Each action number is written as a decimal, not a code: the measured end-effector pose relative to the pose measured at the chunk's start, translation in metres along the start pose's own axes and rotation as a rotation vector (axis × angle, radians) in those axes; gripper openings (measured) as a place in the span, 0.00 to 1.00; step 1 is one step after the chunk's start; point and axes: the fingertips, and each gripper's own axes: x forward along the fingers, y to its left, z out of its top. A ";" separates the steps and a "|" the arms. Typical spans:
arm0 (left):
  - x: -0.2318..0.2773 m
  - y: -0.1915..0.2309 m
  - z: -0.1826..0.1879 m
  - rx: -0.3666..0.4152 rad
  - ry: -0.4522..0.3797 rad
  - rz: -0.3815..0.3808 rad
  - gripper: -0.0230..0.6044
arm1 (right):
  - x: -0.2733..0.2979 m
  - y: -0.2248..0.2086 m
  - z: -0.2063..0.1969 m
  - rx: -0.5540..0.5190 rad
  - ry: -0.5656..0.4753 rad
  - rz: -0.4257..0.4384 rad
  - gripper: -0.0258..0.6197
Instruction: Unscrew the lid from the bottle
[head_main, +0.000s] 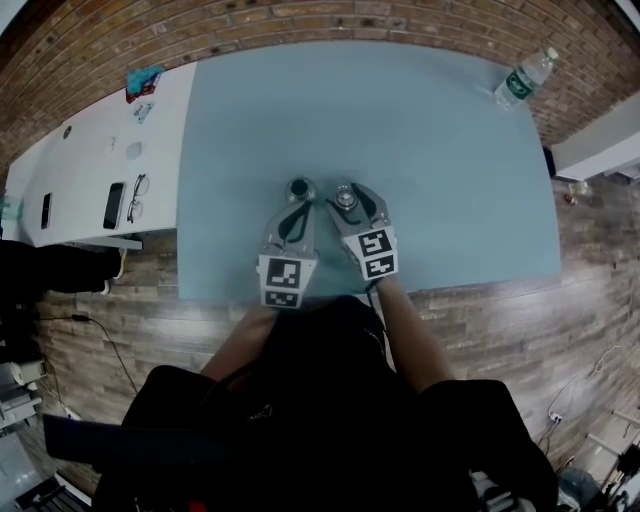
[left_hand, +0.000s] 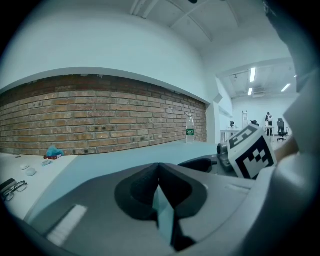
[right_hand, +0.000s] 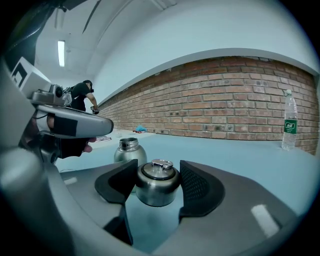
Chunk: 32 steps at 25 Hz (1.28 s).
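Note:
A steel bottle (head_main: 300, 188) stands with its mouth uncovered in the middle of the blue table (head_main: 440, 150); in the right gripper view the bottle (right_hand: 127, 150) shows behind and to the left of my jaws. Its steel lid (right_hand: 157, 182) sits between the pads of my right gripper (right_hand: 159, 187), which is shut on it just right of the bottle; from the head view the lid (head_main: 346, 198) is in the right gripper (head_main: 346, 203). My left gripper (head_main: 296, 208) hovers just short of the bottle, jaws shut and empty. In its own view the left gripper (left_hand: 159, 186) hides the bottle.
A plastic water bottle (head_main: 525, 77) stands at the table's far right corner. A white table (head_main: 90, 165) on the left carries phones, glasses (head_main: 138, 197) and small items. A brick wall runs behind. A person (right_hand: 82, 95) stands far off.

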 end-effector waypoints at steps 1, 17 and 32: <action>0.000 0.000 0.000 -0.001 0.000 0.001 0.04 | 0.000 0.001 0.000 0.000 0.003 0.002 0.45; -0.004 -0.001 -0.004 -0.013 -0.003 0.010 0.04 | 0.004 0.003 -0.012 0.003 0.035 0.007 0.45; -0.009 -0.001 -0.007 -0.001 0.009 0.021 0.04 | 0.011 0.001 -0.025 0.020 0.067 0.000 0.45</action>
